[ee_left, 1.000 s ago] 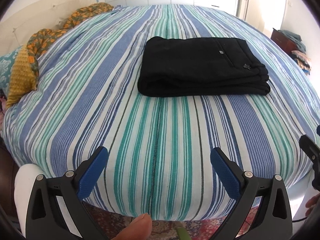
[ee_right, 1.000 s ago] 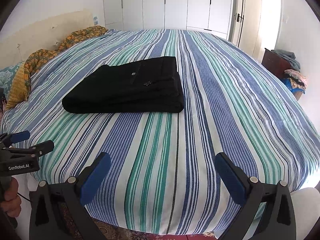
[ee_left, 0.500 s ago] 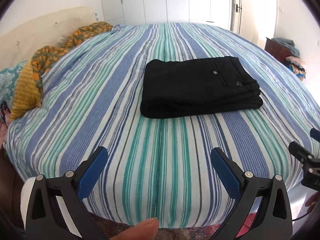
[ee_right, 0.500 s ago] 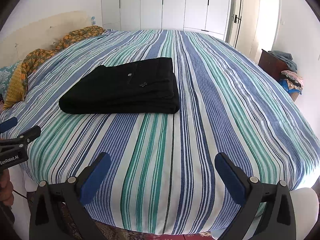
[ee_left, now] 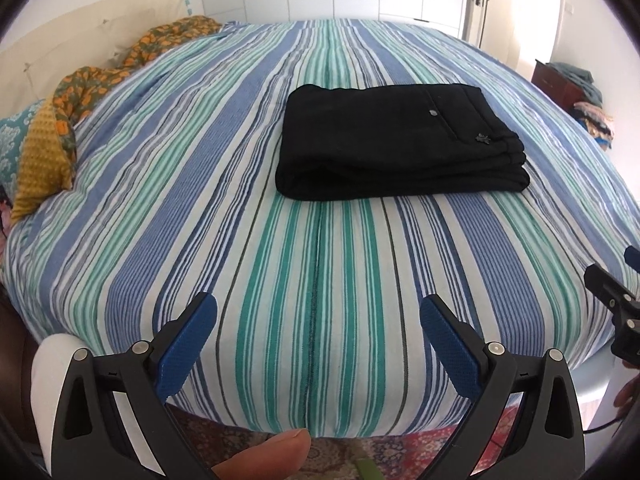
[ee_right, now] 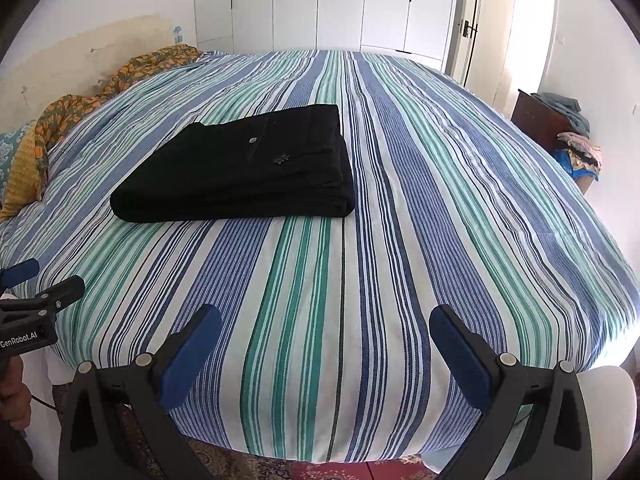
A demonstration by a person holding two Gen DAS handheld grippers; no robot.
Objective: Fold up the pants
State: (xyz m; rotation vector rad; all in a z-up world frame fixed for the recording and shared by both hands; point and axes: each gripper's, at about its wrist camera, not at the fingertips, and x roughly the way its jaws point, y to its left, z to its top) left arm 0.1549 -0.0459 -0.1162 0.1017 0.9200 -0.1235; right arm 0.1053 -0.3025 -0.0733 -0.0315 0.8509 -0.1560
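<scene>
Both grippers have drawn back a little from the bed point(ee_left: 168, 184) since the earlier frames, so its near edge shows more. On the left gripper point(ee_left: 318, 330) the blue fingers point(ee_left: 186, 344) are spread wide, holding nothing and touching nothing. On the right gripper point(ee_right: 325, 340) the fingers point(ee_right: 460, 354) are wide too, and empty. Black pants point(ee_left: 396, 140) lie folded in a neat stack on the striped cover, well apart from both grippers. In the right wrist view, the left gripper's body reads "GenRobot.AI"

Both wrist views from the bed's point(ee_left: 320, 280) foot, facing its head; shared folded pants point(ee_right: 240, 172).
</scene>
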